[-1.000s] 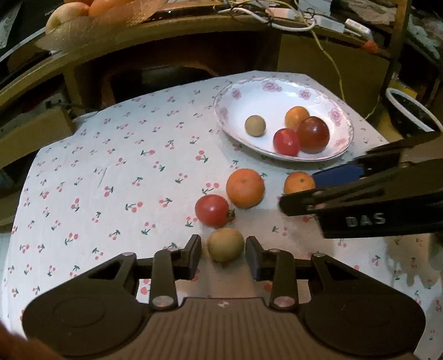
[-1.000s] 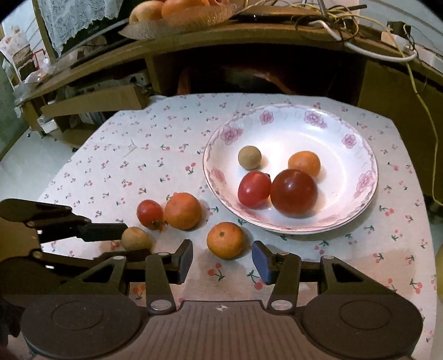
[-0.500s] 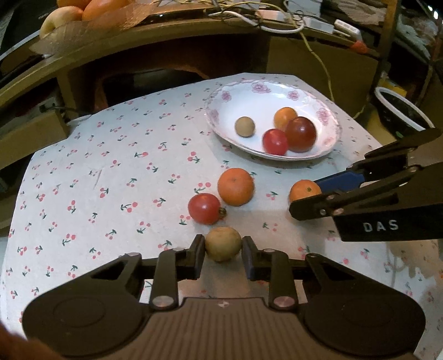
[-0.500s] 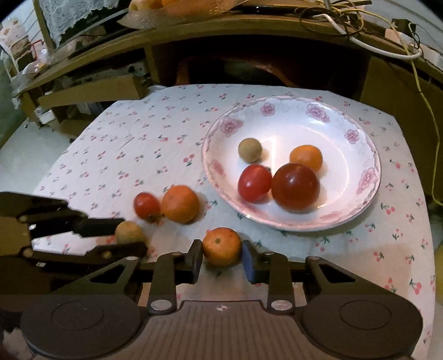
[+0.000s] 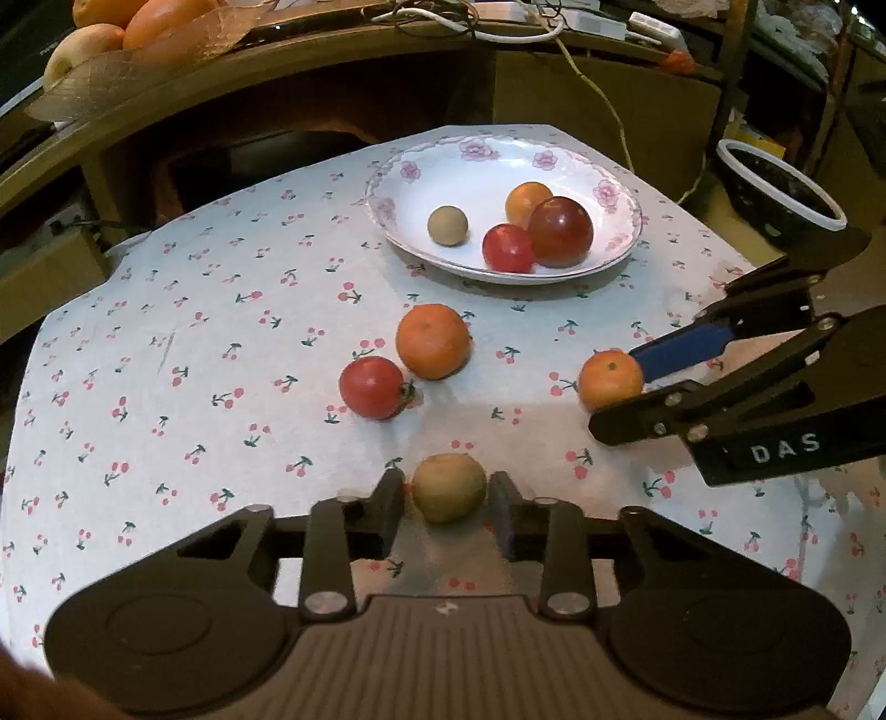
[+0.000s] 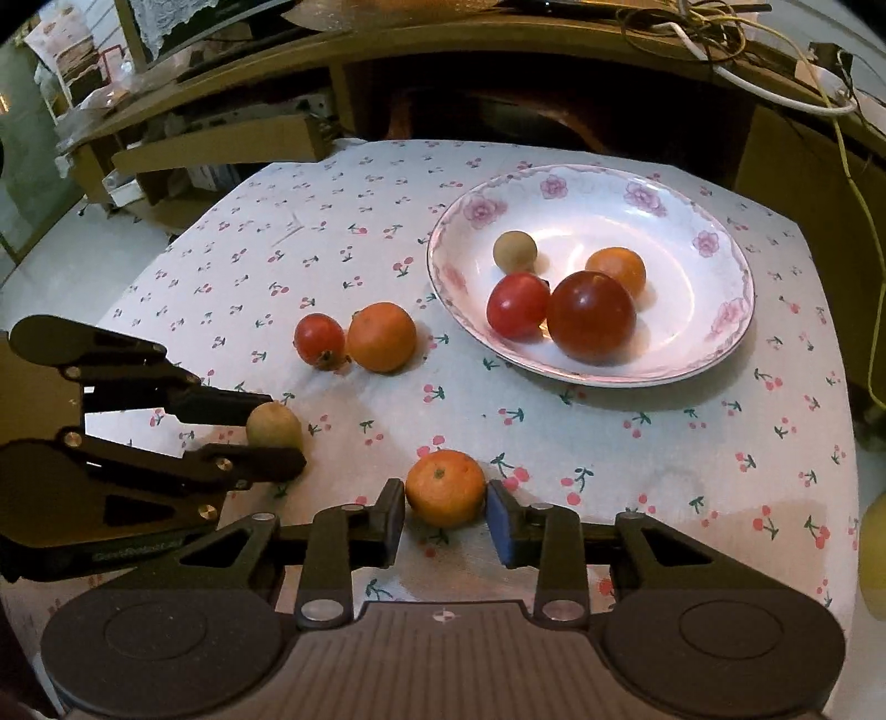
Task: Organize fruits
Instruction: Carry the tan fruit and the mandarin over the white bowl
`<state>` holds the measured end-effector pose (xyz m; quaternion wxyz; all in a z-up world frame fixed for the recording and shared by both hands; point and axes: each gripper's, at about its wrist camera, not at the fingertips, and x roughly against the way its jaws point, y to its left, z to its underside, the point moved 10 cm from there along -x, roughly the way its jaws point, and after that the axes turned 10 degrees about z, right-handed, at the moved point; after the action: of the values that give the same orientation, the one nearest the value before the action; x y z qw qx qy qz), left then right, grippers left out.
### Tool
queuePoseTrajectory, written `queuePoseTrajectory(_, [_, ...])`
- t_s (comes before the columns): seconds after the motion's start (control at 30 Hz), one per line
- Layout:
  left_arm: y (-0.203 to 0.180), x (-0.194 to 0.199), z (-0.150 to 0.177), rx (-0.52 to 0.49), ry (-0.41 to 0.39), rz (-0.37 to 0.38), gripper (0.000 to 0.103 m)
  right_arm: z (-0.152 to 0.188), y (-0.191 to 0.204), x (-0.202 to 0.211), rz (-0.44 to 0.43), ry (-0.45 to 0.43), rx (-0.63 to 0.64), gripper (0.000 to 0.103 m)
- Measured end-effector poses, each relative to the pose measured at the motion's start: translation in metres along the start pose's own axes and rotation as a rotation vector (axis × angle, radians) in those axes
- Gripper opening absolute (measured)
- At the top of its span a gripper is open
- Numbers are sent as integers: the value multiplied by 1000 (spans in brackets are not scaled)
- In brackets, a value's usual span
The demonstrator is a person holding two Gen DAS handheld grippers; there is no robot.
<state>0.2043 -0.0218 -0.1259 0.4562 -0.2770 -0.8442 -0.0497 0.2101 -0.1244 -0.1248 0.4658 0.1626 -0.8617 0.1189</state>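
Observation:
My left gripper (image 5: 447, 498) is shut on a small tan fruit (image 5: 449, 487), lifted a little above the cloth; it also shows in the right wrist view (image 6: 273, 425). My right gripper (image 6: 446, 504) is shut on a small orange (image 6: 446, 487), seen from the left wrist as well (image 5: 611, 379). A red tomato (image 5: 372, 386) and a bigger orange (image 5: 433, 341) lie side by side on the cherry-print cloth. The white flowered plate (image 6: 714, 249) holds a tan fruit, a small orange, a red tomato and a dark red tomato.
A wooden shelf (image 5: 277, 61) runs behind the table with a tray of fruit (image 5: 111, 39) and cables on it. A dark bowl with a white rim (image 5: 775, 188) stands off the table's right. Cardboard boxes (image 6: 216, 149) stand at the back left.
Both grippers closed on their fruits, the left on the tan fruit and the right on the small orange, and both have risen slightly off the cloth.

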Motion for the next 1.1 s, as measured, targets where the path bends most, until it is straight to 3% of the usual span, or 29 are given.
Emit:
queuePoseTrajectory(0.1, [2, 0, 0, 0, -3, -4, 46, 0, -1, 1, 0, -7, 3, 47])
queuePoseTrajectory(0.5, [2, 0, 1, 5, -10, -2, 46, -3, 1, -2, 4, -19, 7, 49])
queuePoseTrajectory(0.6, [0, -1, 0, 18, -7, 23, 35, -3, 1, -2, 6, -14, 4, 49])
queuePoseTrajectory(0.73, [-4, -2, 0, 5, 1, 23, 34, -3, 0, -2, 15, -5, -9, 32])
queuePoseTrajectory(1.1, [-8, 5, -23, 13, -53, 24, 34, -11, -1, 7, 4, -25, -34, 31])
